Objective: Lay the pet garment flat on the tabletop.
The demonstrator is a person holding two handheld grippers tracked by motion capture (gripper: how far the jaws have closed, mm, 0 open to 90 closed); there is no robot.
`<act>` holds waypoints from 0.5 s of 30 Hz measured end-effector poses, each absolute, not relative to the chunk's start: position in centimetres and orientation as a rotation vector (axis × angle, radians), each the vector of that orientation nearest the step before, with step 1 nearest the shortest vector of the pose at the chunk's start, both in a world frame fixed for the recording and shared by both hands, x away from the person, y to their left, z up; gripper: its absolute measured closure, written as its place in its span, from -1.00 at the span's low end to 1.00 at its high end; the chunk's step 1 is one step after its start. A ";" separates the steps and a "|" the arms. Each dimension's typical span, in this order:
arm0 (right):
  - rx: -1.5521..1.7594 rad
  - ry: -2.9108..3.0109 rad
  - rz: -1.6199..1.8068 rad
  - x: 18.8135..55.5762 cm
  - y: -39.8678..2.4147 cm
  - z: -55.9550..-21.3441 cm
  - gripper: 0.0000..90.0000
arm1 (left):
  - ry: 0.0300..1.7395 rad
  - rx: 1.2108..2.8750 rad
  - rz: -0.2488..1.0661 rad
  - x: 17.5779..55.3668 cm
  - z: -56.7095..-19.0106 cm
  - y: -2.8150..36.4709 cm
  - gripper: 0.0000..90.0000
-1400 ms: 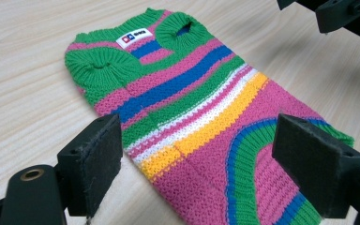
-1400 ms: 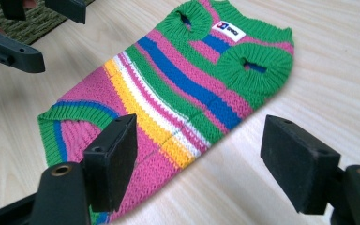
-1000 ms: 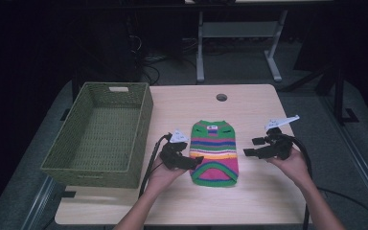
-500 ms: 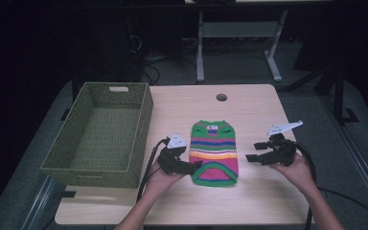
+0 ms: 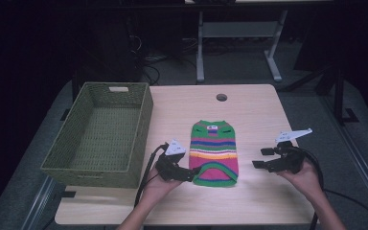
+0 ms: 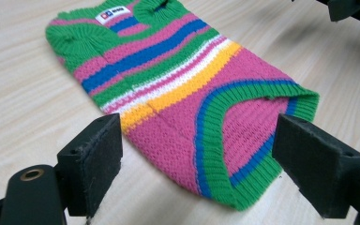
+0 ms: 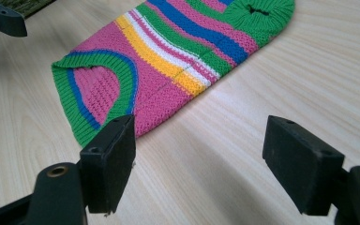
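the striped knit sweater (image 5: 215,153) lies flat on the table (image 5: 249,110), just to the right of the green woven basket (image 5: 100,134), neck end pointing away from the person. the left gripper (image 5: 190,173) sits right at the sweater's near left corner, jaws spread wide and nothing between them; in the left gripper view the green hem (image 6: 258,187) lies between the two black pads. the right gripper (image 5: 261,158) hangs off to the sweater's right, apart from it, jaws also wide and empty.

what could go wrong from here, as i read it: the left jaws are level with the cloth, so closing now might catch only the top layer of the hem, and the knit would stretch or peel open instead of lifting cleanly. if the pads scrape along the wood they may push the sweater into a bunch toward its middle. the right gripper has bare table under it; closing there grabs nothing, and a one-sided lift would let the sweater droop and twist.

the table is pale wood grain, smooth, with a round cable hole (image 5: 221,97) beyond the sweater. behind it the room is dark, with grey floor, loose cables and a metal stand (image 5: 239,38).
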State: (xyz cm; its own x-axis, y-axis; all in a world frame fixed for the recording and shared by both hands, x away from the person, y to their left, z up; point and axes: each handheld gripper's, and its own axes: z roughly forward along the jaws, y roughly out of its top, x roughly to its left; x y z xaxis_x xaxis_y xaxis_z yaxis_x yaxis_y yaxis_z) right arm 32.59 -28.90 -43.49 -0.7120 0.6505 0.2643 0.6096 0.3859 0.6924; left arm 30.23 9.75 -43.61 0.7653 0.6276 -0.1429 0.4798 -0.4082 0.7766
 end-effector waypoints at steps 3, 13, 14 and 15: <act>1.164 2.564 1.230 32.1 -29.2 -43.8 -0.44 | 0.818 2.095 0.210 29.7 -43.9 9.9 -0.64; 1.170 2.549 1.232 30.9 -29.8 -44.5 -0.44 | 0.818 2.094 0.196 28.7 -44.4 10.5 -0.64; 1.160 2.548 1.233 30.8 -29.8 -44.5 -0.44 | 0.813 2.101 0.199 28.6 -44.4 10.6 -0.64; 1.165 2.549 1.228 30.6 -29.9 -44.6 -0.44 | 0.811 2.106 0.201 28.4 -44.4 10.7 -0.64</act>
